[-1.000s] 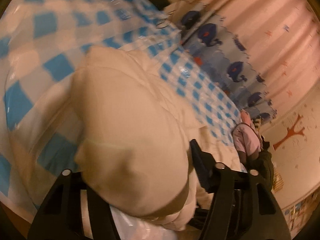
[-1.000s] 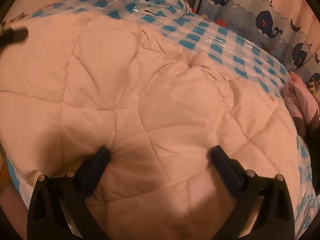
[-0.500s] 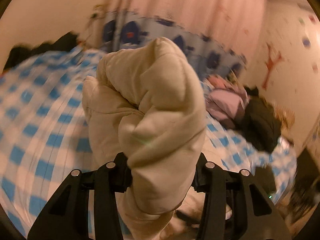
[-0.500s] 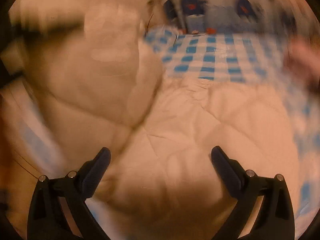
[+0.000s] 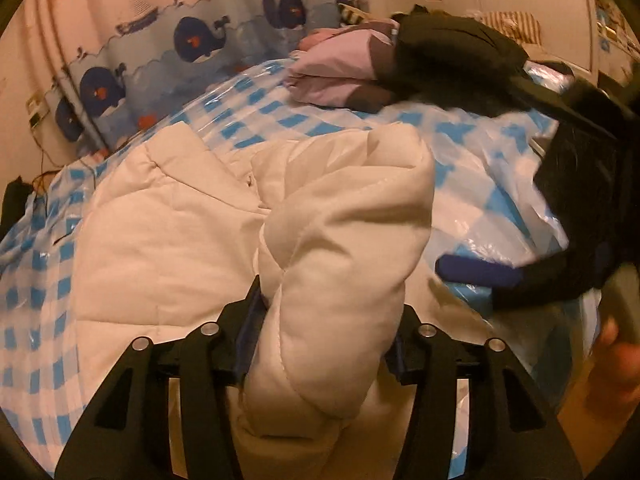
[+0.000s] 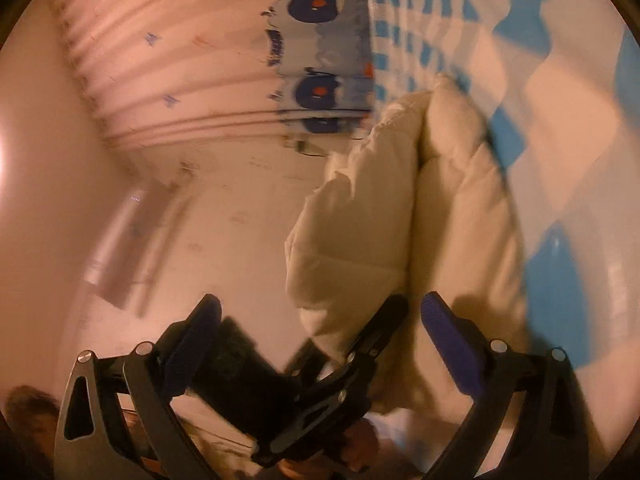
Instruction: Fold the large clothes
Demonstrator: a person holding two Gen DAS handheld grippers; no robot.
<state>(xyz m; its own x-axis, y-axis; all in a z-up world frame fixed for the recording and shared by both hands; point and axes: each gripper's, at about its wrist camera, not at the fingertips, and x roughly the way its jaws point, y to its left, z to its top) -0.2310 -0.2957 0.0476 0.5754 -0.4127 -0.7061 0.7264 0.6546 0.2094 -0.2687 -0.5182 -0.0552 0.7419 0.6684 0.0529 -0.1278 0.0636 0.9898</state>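
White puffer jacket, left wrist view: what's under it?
The white puffer jacket lies on a blue-and-white checked plastic sheet, visible all around it. The left claw lifts one bunched fold. Anything beneath the jacket's middle is covered.

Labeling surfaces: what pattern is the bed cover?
Blue-and-white check, glossy, on the cover; clearest in the left wrist view.

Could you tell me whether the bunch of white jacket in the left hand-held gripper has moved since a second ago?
Yes: the white jacket went from the whale curtain toward the dark clothes pile.
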